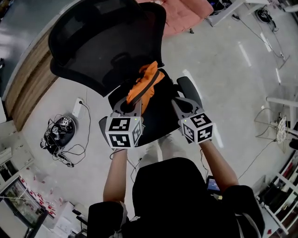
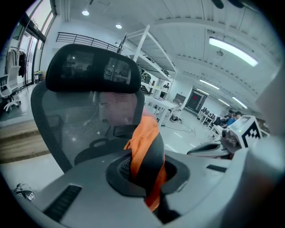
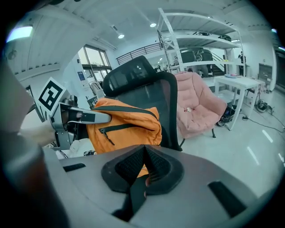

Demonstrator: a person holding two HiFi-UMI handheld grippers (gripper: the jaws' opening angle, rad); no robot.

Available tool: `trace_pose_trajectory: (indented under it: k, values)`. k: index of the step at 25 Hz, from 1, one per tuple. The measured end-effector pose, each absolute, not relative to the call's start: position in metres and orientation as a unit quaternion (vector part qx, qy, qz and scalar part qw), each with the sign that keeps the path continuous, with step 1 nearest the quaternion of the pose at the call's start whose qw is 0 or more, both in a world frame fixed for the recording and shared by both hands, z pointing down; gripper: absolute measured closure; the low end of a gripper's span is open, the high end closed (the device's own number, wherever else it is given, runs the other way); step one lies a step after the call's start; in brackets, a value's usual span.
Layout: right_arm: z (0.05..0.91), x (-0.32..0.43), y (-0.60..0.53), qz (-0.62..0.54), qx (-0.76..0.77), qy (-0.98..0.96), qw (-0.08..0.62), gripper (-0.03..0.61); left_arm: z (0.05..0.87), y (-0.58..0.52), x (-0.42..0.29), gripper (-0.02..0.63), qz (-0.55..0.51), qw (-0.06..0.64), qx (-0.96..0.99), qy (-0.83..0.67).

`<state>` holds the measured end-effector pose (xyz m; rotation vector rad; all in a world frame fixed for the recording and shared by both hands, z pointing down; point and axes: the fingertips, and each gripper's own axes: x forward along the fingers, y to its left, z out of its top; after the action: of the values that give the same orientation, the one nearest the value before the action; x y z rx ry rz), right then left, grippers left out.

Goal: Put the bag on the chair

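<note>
An orange bag (image 1: pixel 148 80) with black straps hangs over the seat of a black mesh office chair (image 1: pixel 100 44). Whether it touches the seat I cannot tell. My left gripper (image 1: pixel 132 103) is shut on an orange and black strap of the bag (image 2: pixel 144 144), in front of the chair's backrest (image 2: pixel 84 120). My right gripper (image 1: pixel 184 103) stays to the right by the armrest, shut on a black strap (image 3: pixel 139 189). From the right gripper view, the bag (image 3: pixel 124 122) hangs before the chair (image 3: pixel 144 87), with the left gripper (image 3: pixel 87 116) at its top left.
A pink armchair (image 1: pixel 186 14) (image 3: pixel 198 107) stands behind the office chair. Cables and a power strip (image 1: pixel 63 132) lie on the floor at the left, by a wooden step (image 1: pixel 28 90). White tables and racks (image 3: pixel 236 84) stand at the right.
</note>
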<state>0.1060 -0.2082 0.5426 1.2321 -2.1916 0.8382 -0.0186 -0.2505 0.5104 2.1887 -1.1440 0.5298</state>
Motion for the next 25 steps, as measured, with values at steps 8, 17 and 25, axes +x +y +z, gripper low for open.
trace_pose_trajectory:
  k: [8,17,25]
  values:
    - [0.571,0.109,-0.228,0.322,0.442,-0.796,0.258,0.577,0.541,-0.290,-0.004,0.589,0.194,0.308,0.829,-0.425]
    - [0.600,0.115,-0.235,0.342,0.434,-0.787,0.276,0.578,0.572,-0.314,0.007,0.589,0.193,0.321,0.830,-0.413]
    - [0.627,0.112,-0.244,0.353,0.421,-0.783,0.292,0.577,0.609,-0.331,0.011,0.588,0.189,0.329,0.828,-0.413]
